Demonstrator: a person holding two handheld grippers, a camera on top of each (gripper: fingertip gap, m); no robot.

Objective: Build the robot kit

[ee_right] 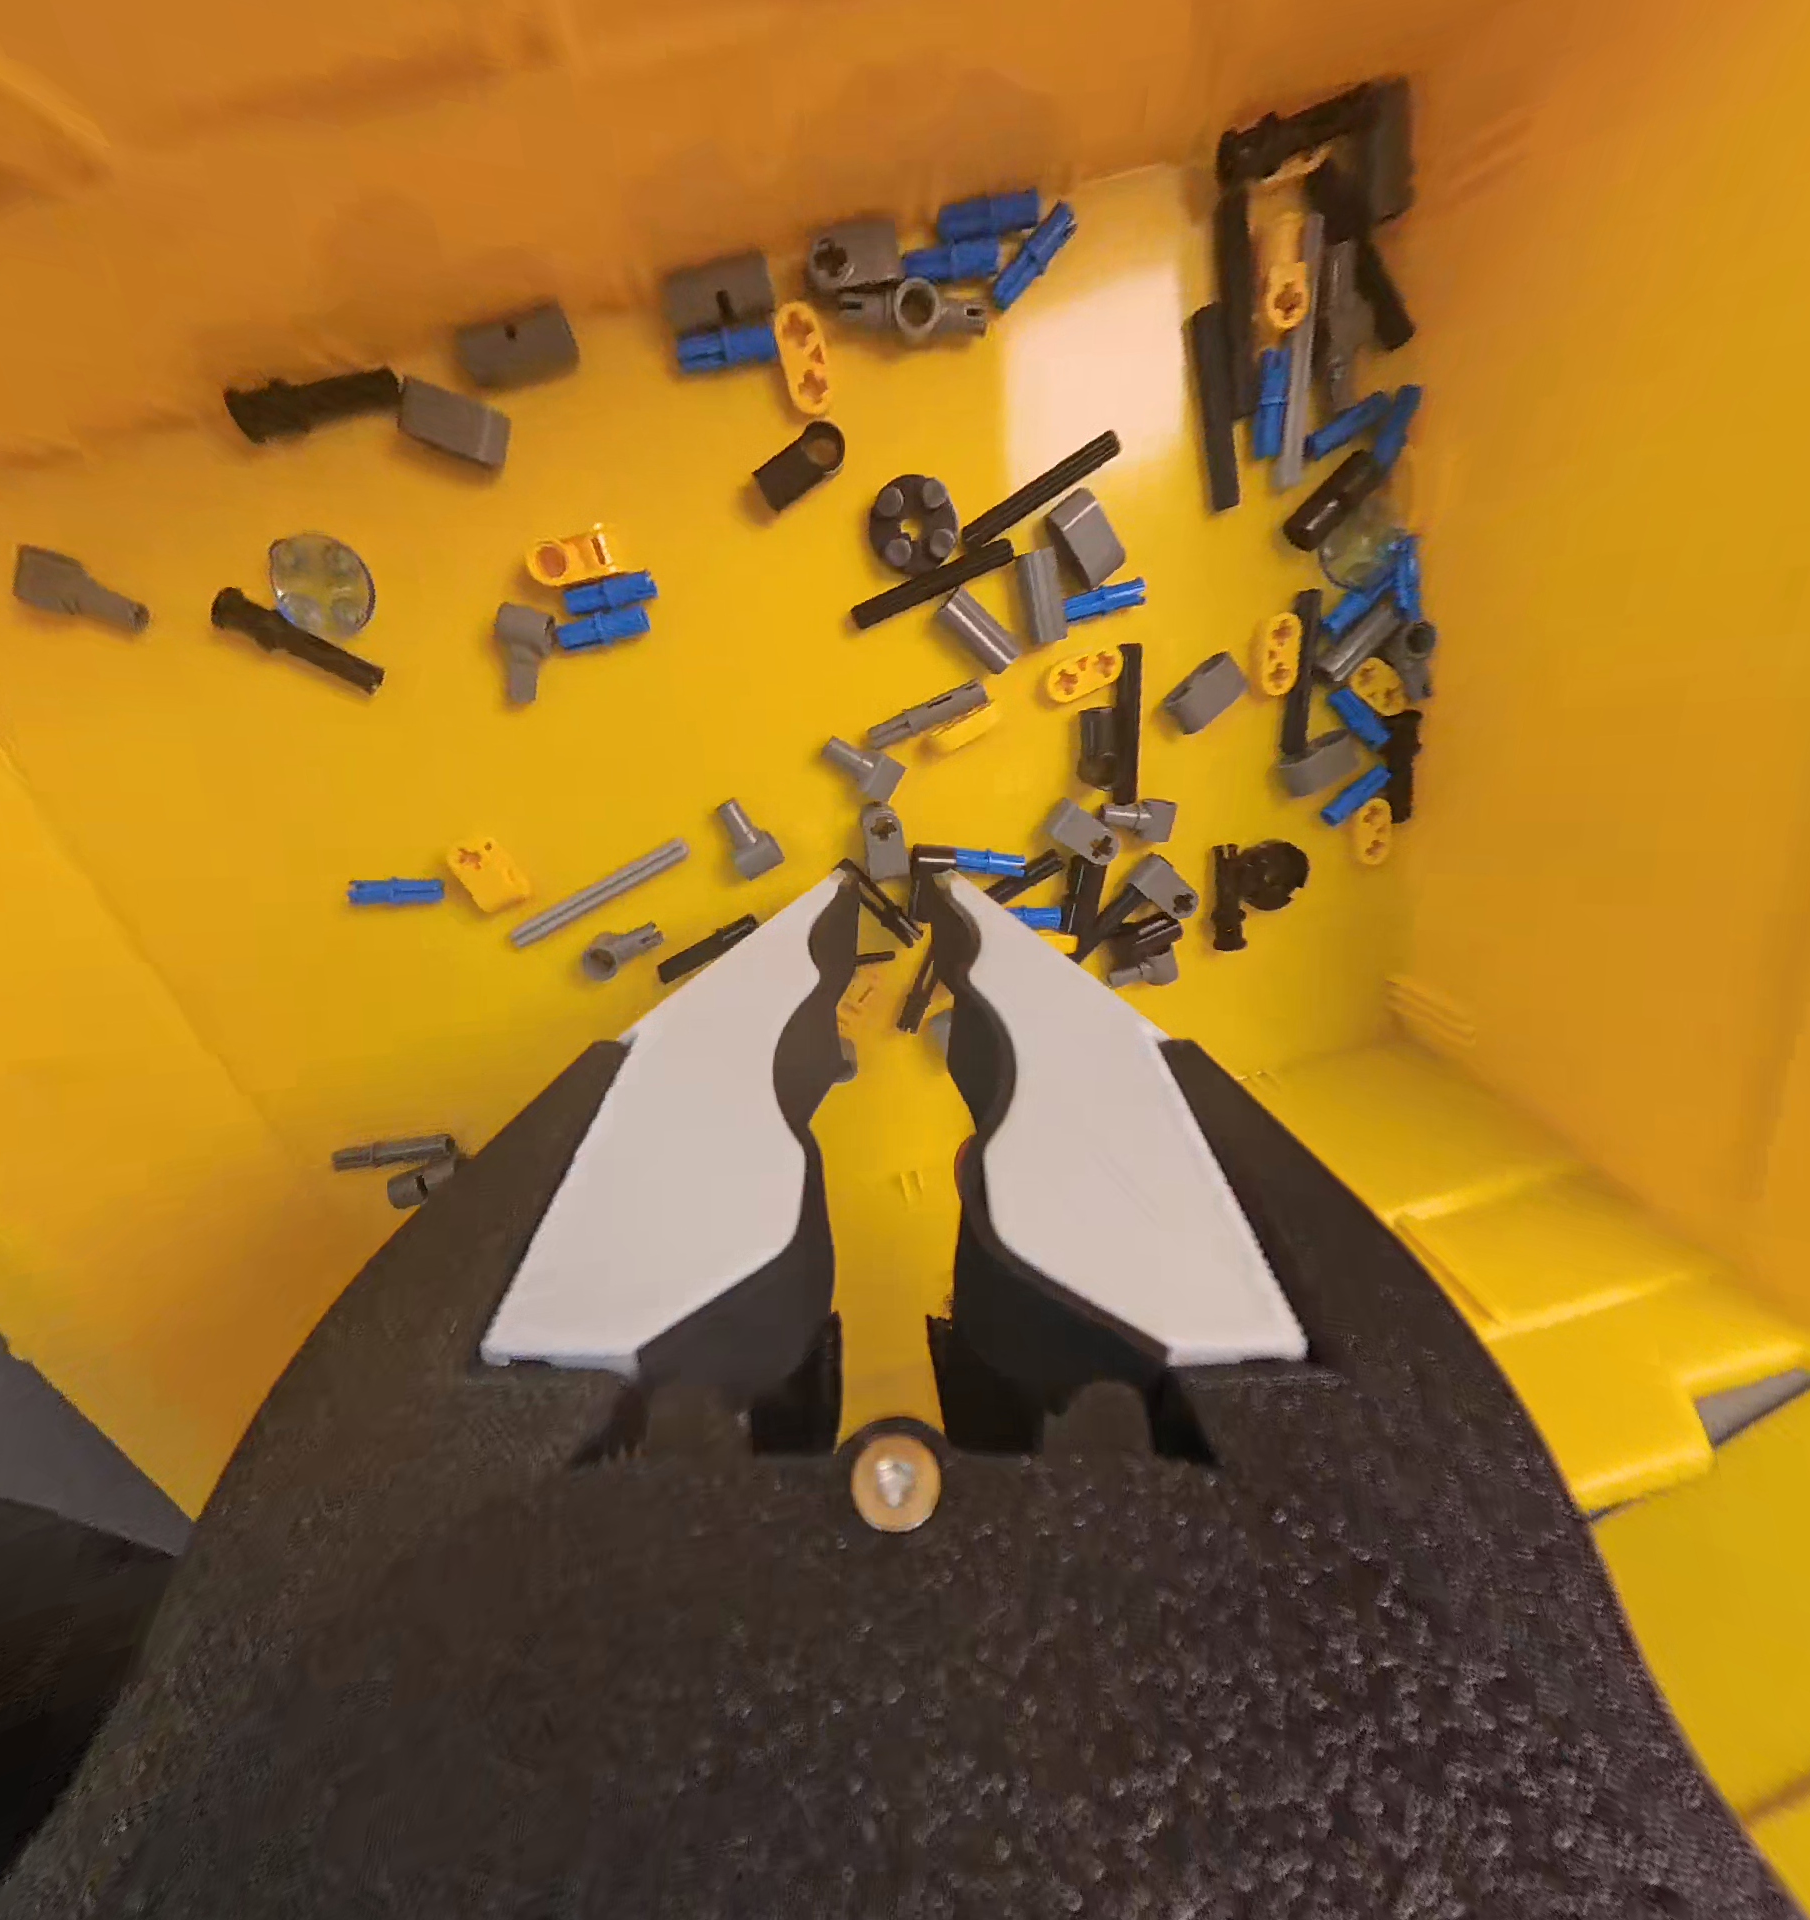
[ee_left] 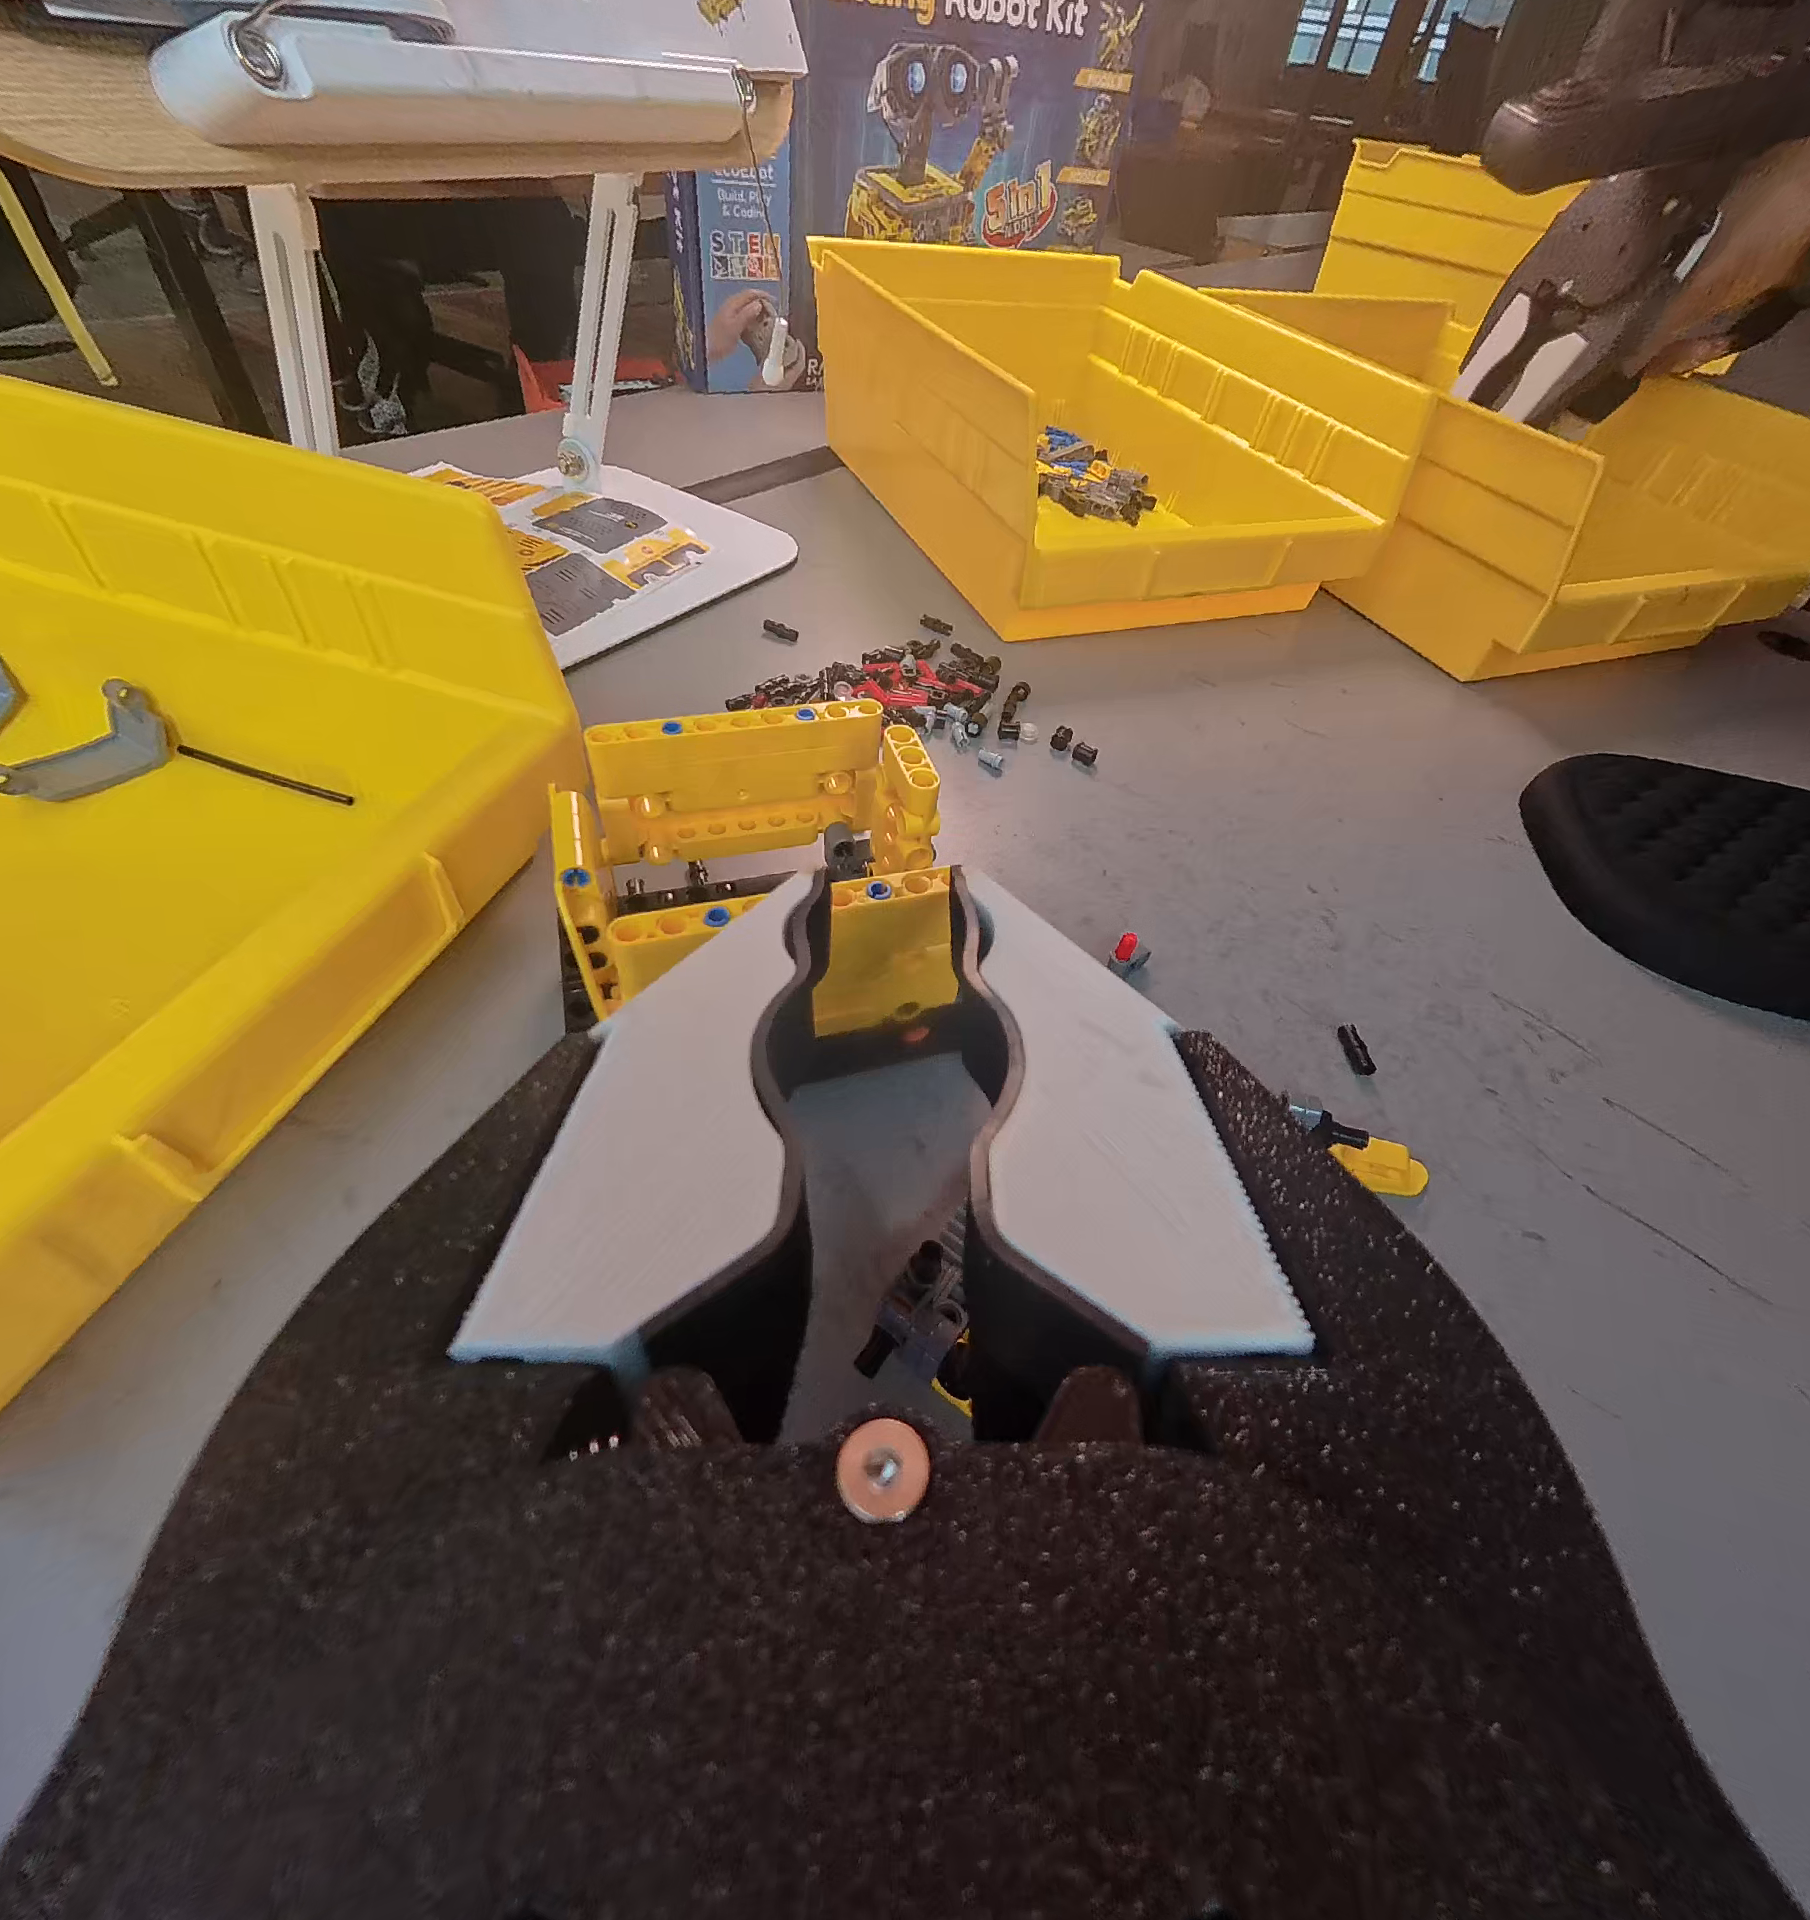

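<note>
In the left wrist view, the left gripper (ee_left: pixel 885 894) is clamped on a block of the yellow brick assembly (ee_left: pixel 745 800), which stands on the grey table (ee_left: pixel 1296 883) just beside a yellow tray (ee_left: pixel 257 935). In the right wrist view, the right gripper (ee_right: pixel 890 894) hangs inside a yellow bin (ee_right: pixel 205 935), its jaws narrowly parted with a small black pin (ee_right: pixel 885 904) between the tips among scattered small parts (ee_right: pixel 1088 623); whether it grips the pin I cannot tell.

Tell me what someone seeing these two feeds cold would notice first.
The left gripper clamped on a yellow brick-built assembly that stands on the grey table, beside a pile of small loose parts. Then the right gripper, tips slightly apart, down inside a yellow bin among scattered blue, grey and black pins and connectors. More yellow bins line the table's far side.
</note>
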